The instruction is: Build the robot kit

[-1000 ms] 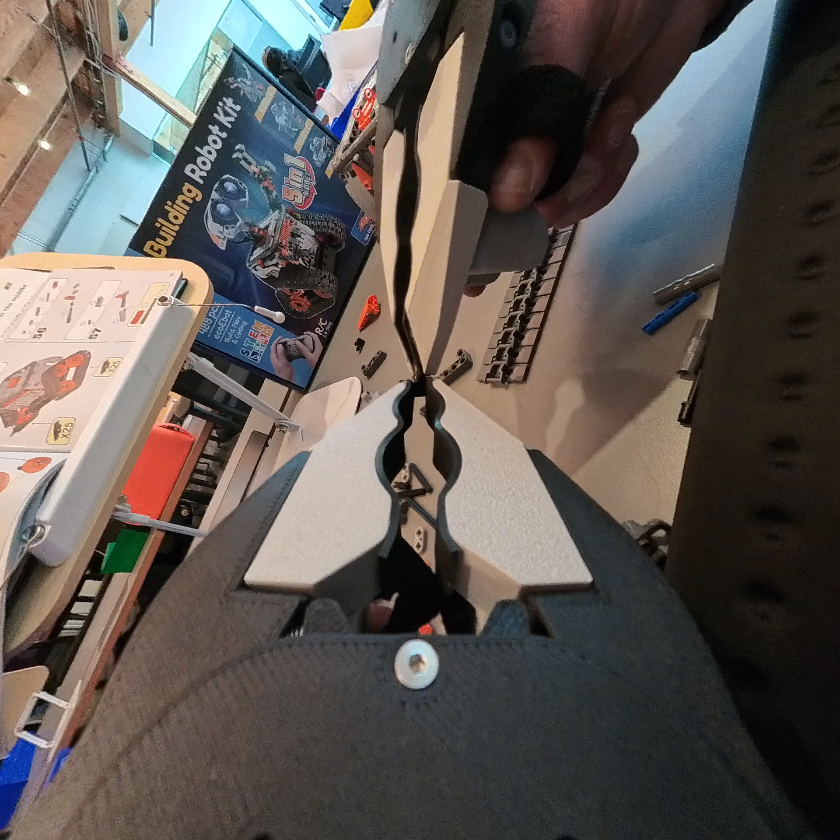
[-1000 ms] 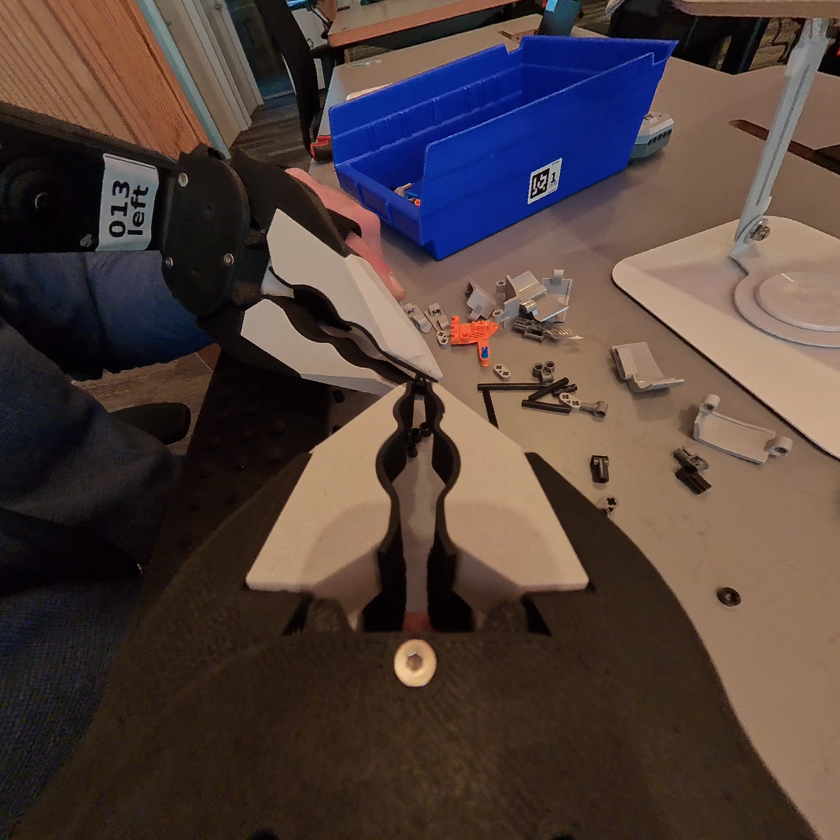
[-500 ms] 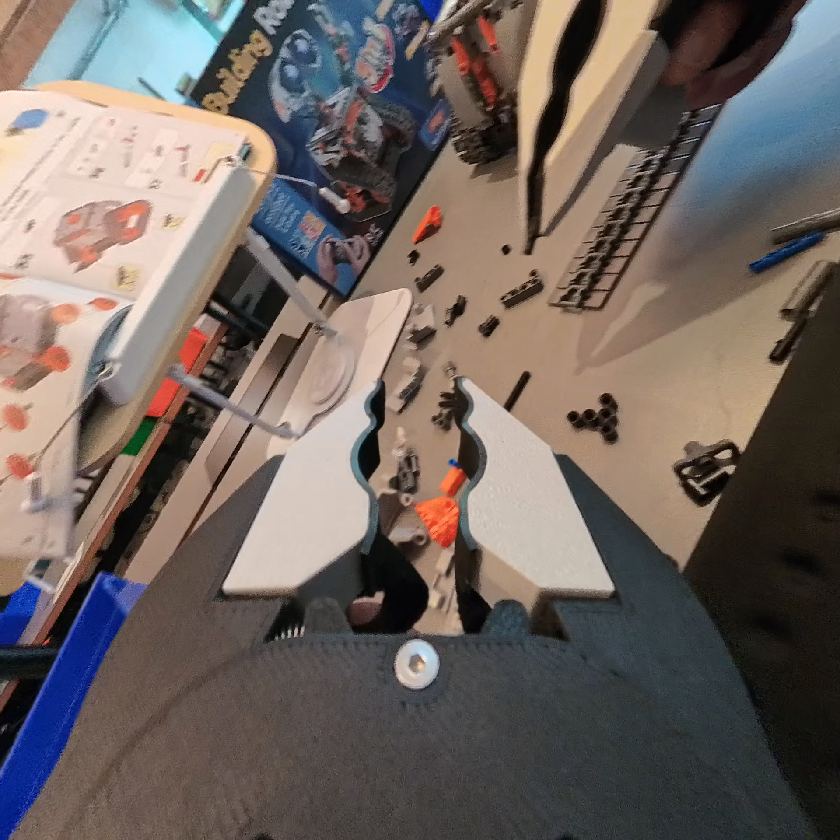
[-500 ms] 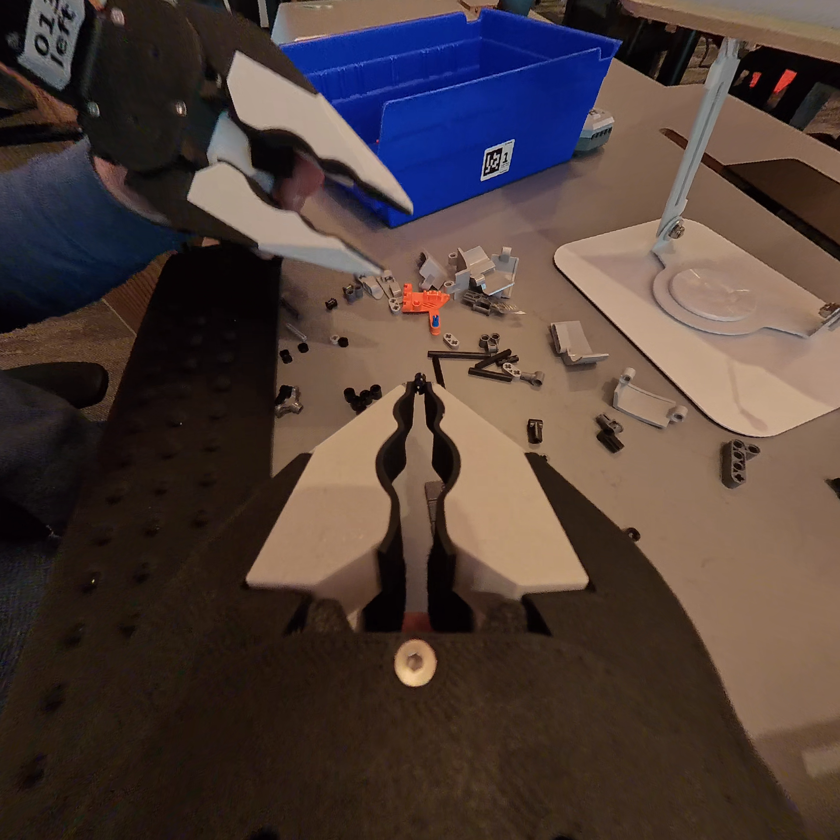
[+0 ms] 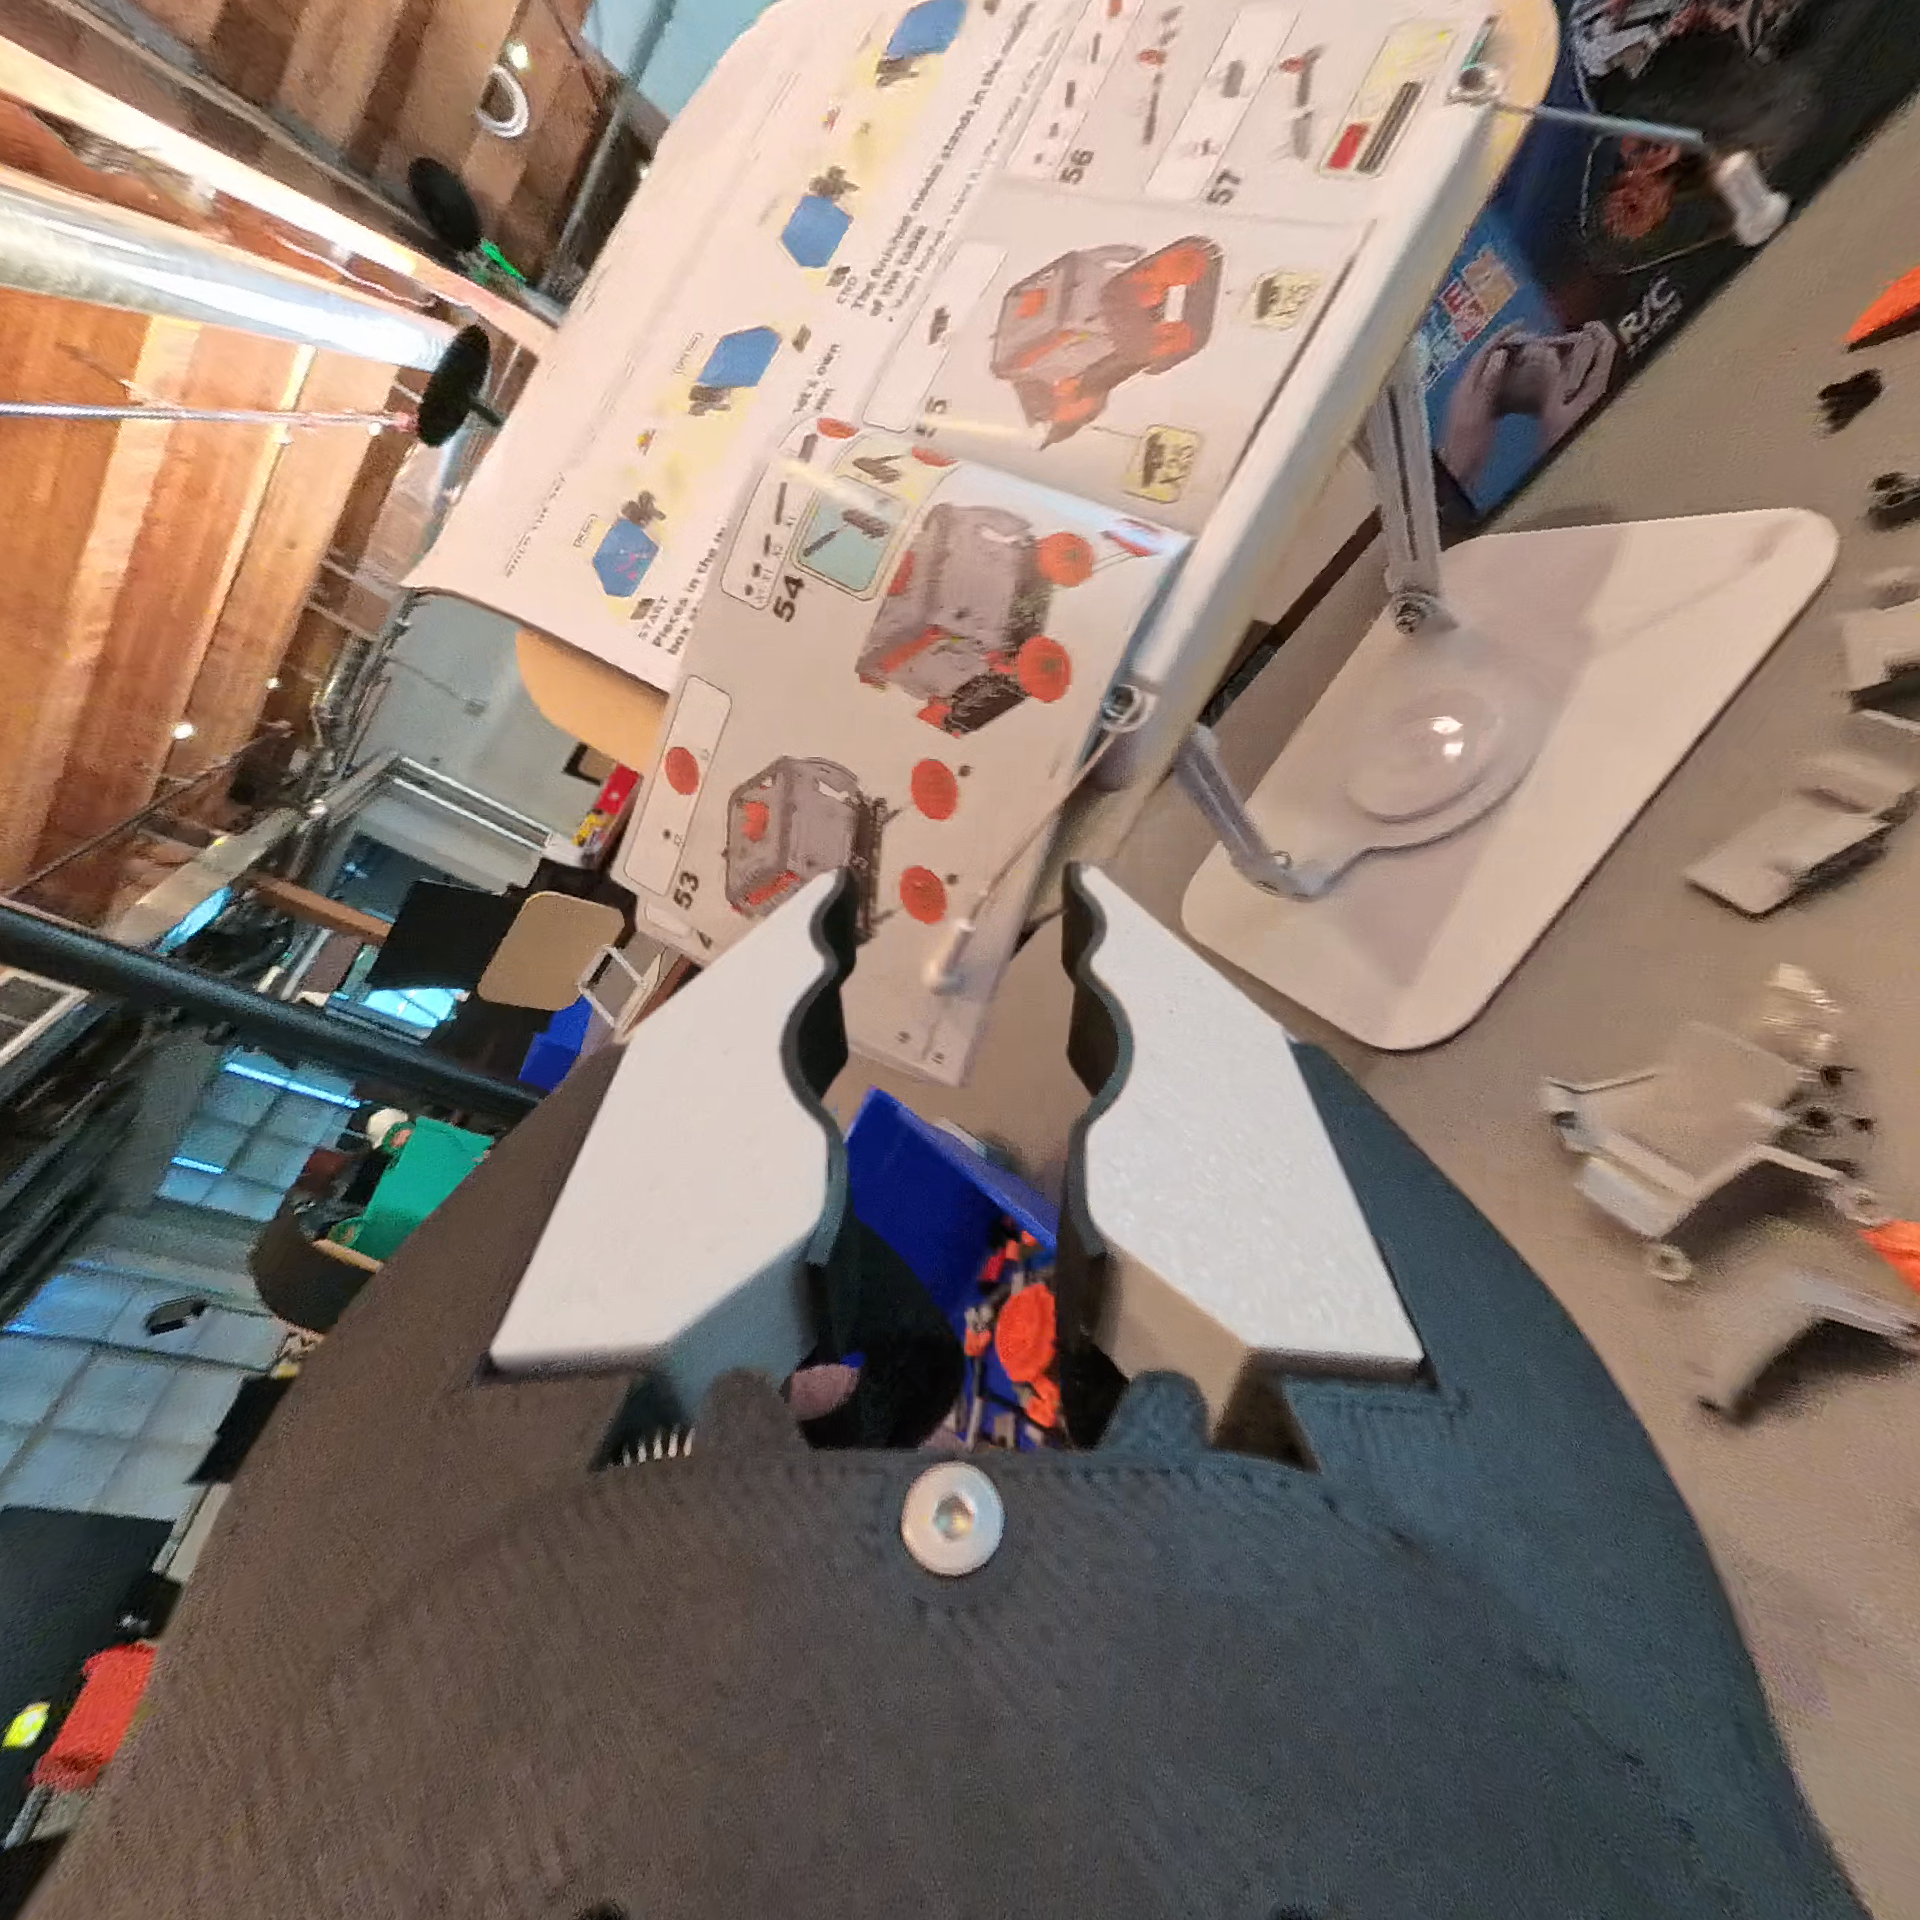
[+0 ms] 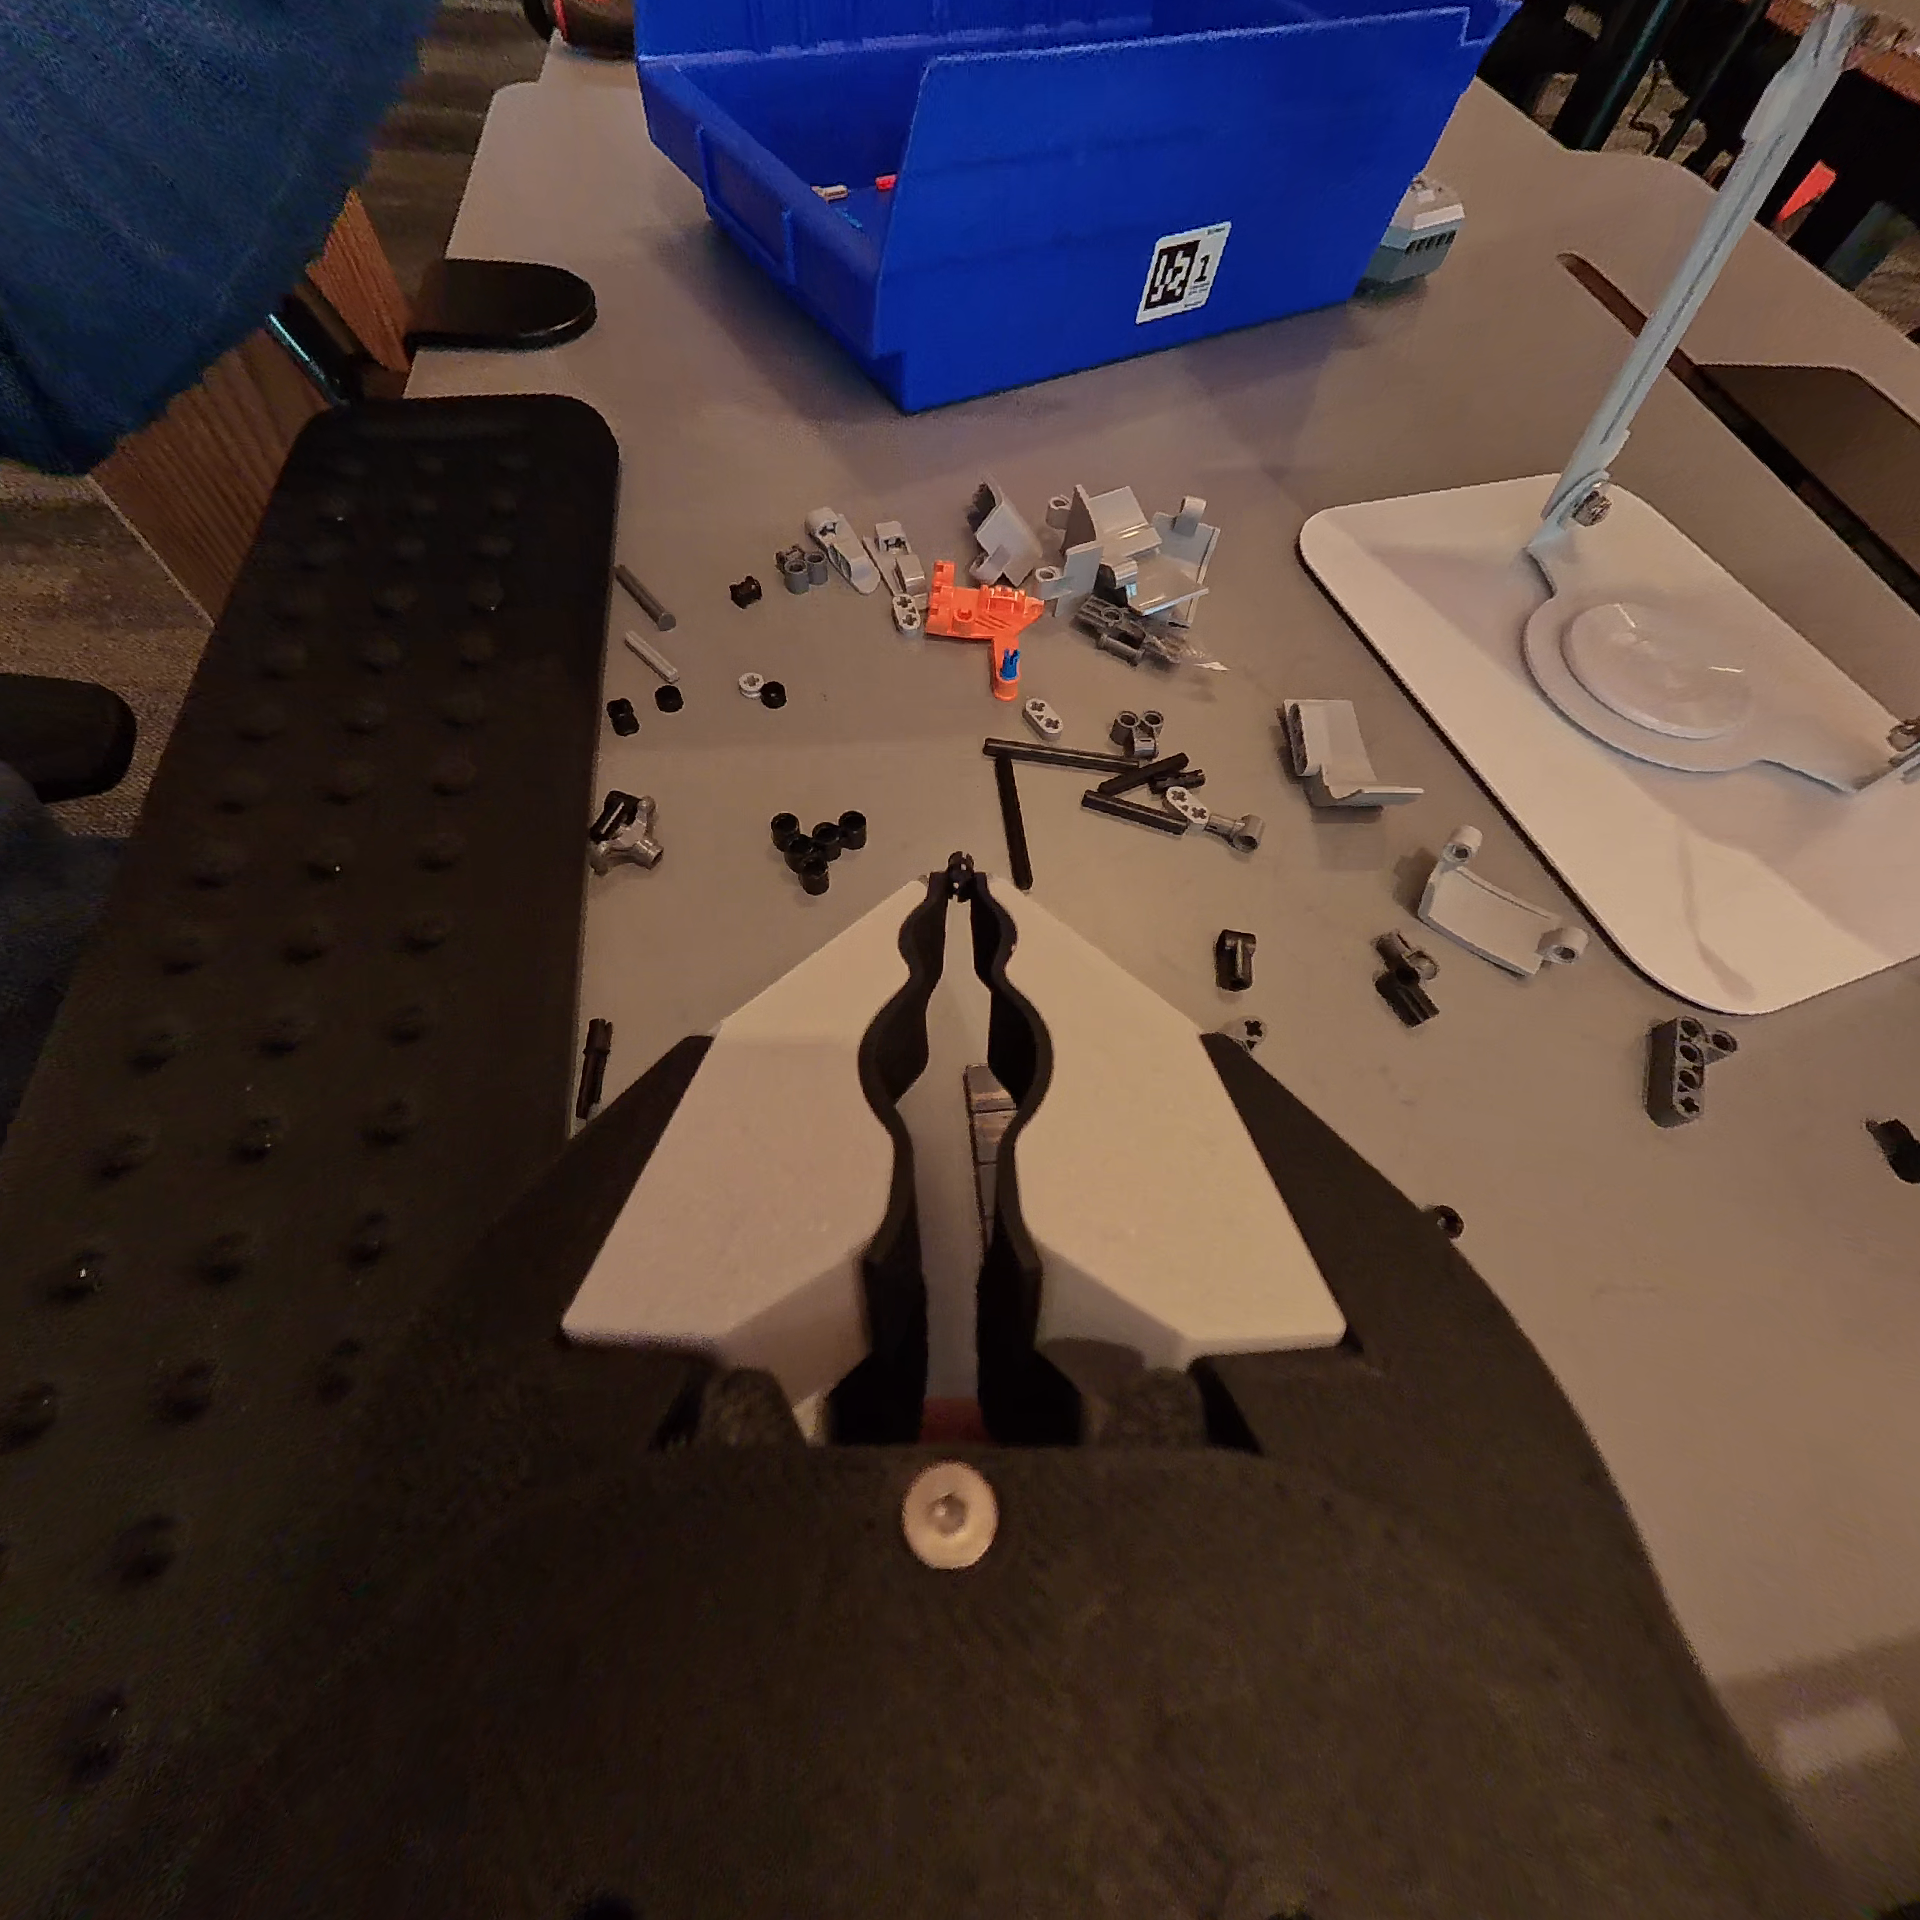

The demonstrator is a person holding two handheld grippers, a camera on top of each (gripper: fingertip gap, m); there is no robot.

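**A:** What's in the bin?

**B:** The blue bin [image 6: 1039, 208] stands at the far side of the grey table [image 6: 1558, 1351]. From my right-hand camera I see only a few small bits on its floor, one red, too small to name. Through the gap in my left tongs [image 5: 961, 904] I look down into a blue bin [image 5: 935, 1195] with orange and black parts in it; whether it is the same one I cannot tell.

**A:** And your tongs?

**B:** The left ones gape wide with nothing between them, held up in the air and tipped sideways, pointing at the instruction booklet [image 5: 935, 468] on its white stand [image 5: 1507, 779]. The right tongs [image 6: 961, 883] are closed to the tips, pinching a tiny black pin [image 6: 959, 864] above the table.

**A:** What lies around that?

**B:** Just beyond the tips, a cluster of black bushes [image 6: 819, 836] to the left and a black axle [image 6: 1013, 821] to the right. Farther on, an orange piece [image 6: 977, 613] among pale grey panels [image 6: 1122, 551]. A black studded mat [image 6: 364, 779] runs along my left, and the stand's white base [image 6: 1558, 779] fills the right. A blue sleeve [image 6: 156, 156] hangs at the upper left.
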